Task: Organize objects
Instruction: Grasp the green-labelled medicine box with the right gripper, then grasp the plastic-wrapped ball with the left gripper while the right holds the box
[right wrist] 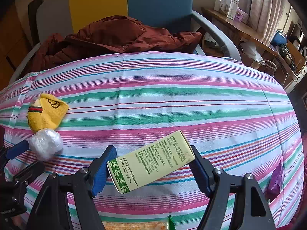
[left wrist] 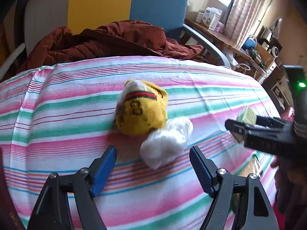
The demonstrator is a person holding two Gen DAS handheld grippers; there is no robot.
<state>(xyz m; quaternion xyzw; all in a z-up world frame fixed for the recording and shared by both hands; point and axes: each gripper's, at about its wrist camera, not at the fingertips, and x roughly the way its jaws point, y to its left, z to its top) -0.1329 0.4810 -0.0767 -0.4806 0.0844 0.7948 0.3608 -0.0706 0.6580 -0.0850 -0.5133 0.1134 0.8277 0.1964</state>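
Observation:
A rolled yellow sock point(left wrist: 143, 109) lies on the striped cloth point(left wrist: 57, 99), touching a white crumpled plastic ball point(left wrist: 167, 143). My left gripper point(left wrist: 153, 170) is open and empty just short of the ball. My right gripper point(right wrist: 153, 169) is shut on a pale green box point(right wrist: 151, 161), held tilted a little above the cloth. The sock point(right wrist: 47, 112) and ball point(right wrist: 46, 143) show at the left in the right wrist view. The right gripper point(left wrist: 238, 128) with the box point(left wrist: 247, 116) shows at the right in the left wrist view.
A dark red jacket point(left wrist: 107, 40) lies on a blue chair point(left wrist: 159, 5) behind the cloth. A purple packet point(right wrist: 276, 180) lies at the right and an orange packet point(right wrist: 134, 225) near the front edge. A wooden desk point(right wrist: 249, 32) with boxes stands at the right.

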